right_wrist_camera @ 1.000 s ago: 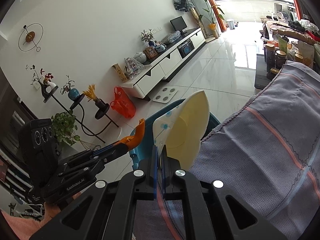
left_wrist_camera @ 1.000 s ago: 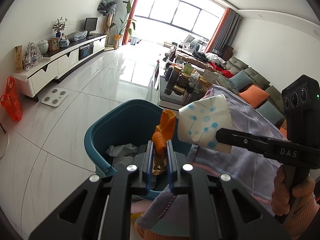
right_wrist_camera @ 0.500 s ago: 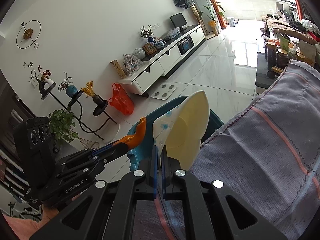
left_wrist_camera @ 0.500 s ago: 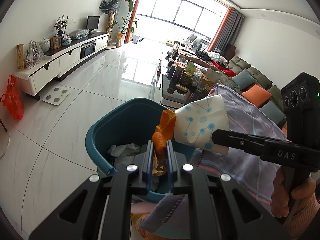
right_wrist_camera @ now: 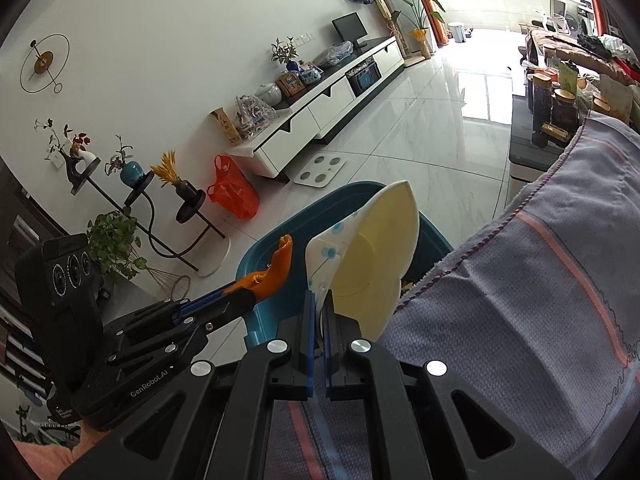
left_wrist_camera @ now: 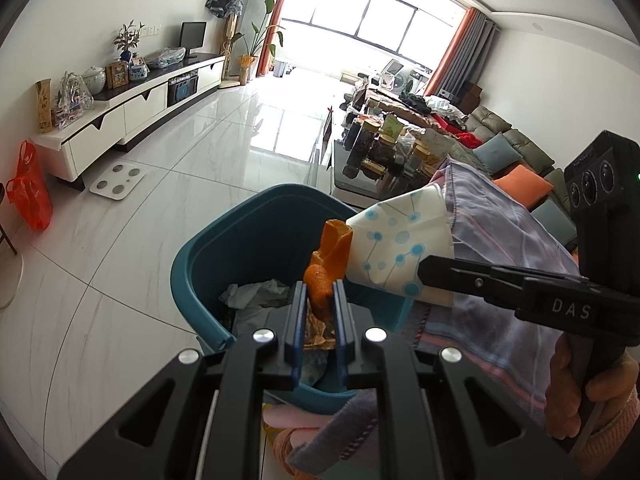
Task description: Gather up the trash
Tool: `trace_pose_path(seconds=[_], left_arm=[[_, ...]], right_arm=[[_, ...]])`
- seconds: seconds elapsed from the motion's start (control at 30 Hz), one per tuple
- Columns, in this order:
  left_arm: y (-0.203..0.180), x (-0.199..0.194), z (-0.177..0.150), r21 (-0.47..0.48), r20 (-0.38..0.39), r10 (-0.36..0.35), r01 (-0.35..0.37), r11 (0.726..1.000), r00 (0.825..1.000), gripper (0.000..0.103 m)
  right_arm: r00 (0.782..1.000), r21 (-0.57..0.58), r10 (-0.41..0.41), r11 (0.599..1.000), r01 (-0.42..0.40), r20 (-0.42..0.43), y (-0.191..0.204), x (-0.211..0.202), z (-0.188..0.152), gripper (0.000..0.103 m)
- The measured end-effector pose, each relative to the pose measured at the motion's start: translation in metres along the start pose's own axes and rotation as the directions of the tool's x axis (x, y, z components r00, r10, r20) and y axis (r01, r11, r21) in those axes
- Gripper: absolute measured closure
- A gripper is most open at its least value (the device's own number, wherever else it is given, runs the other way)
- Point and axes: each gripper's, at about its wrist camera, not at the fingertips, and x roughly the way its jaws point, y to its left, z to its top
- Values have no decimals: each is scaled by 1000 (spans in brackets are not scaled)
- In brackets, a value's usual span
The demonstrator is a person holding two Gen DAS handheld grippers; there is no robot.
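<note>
Living room with glossy white marble-look floor (left_wrist_camera: 132, 264), long white TV cabinet (left_wrist_camera: 132, 116) against the left wall, big bright window (left_wrist_camera: 372, 12) with orange curtains at the far end, sofa (left_wrist_camera: 508, 148) with cushions on the right, red plastic bag (left_wrist_camera: 30, 188) and white scale (left_wrist_camera: 117, 181) down by the cabinet. Left tongs (left_wrist_camera: 318, 300) clenched on orange peel (left_wrist_camera: 330, 260), right tongs (right_wrist_camera: 317, 312) clamped on flattened paper cup (right_wrist_camera: 372, 256) with blue dots. Both pieces held over teal bin (left_wrist_camera: 208, 256) with crumpled paper inside, just beside grey striped cloth (right_wrist_camera: 520, 300) draped over the nearest surface.
</note>
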Motion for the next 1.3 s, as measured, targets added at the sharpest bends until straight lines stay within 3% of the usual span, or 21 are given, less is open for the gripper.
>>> trace_pose_path(seconds=[0.47, 0.57, 0.7, 0.87, 0.93, 1.03, 1.2, 1.3], left_arm=[[2, 24, 1, -31, -22, 21, -21, 999, 1000, 87], [4, 27, 1, -33, -28, 25, -26, 999, 999, 80], [6, 29, 0, -48, -29, 31, -32, 998, 999, 62], [8, 18, -3, -44, 4, 42, -41, 998, 999, 38], [5, 8, -5, -24, 33, 47, -46, 999, 998, 29], [-2, -10, -8, 6, 80, 50, -51, 999, 996, 15], [-23, -42, -17, 81, 168, 31, -45, 996, 985, 3], [-43, -56, -23, 118, 207, 2, -27, 993, 978, 3]], right_arm=[[998, 12, -31, 999, 32, -51, -3, 24, 9, 95], [998, 15, -35, 999, 35, -44, -4, 23, 11, 94], [999, 31, -35, 999, 36, -29, -7, 19, 9, 90], [999, 48, -37, 998, 37, 13, -12, 1, 4, 74], [998, 43, -47, 998, 45, 47, -12, -13, -1, 58], [995, 24, -58, 998, 56, 85, -11, -32, -7, 51], [982, 3, -90, 996, 91, 164, -10, -70, -26, 35], [964, 2, -130, 991, 133, 232, -9, -99, -44, 19]])
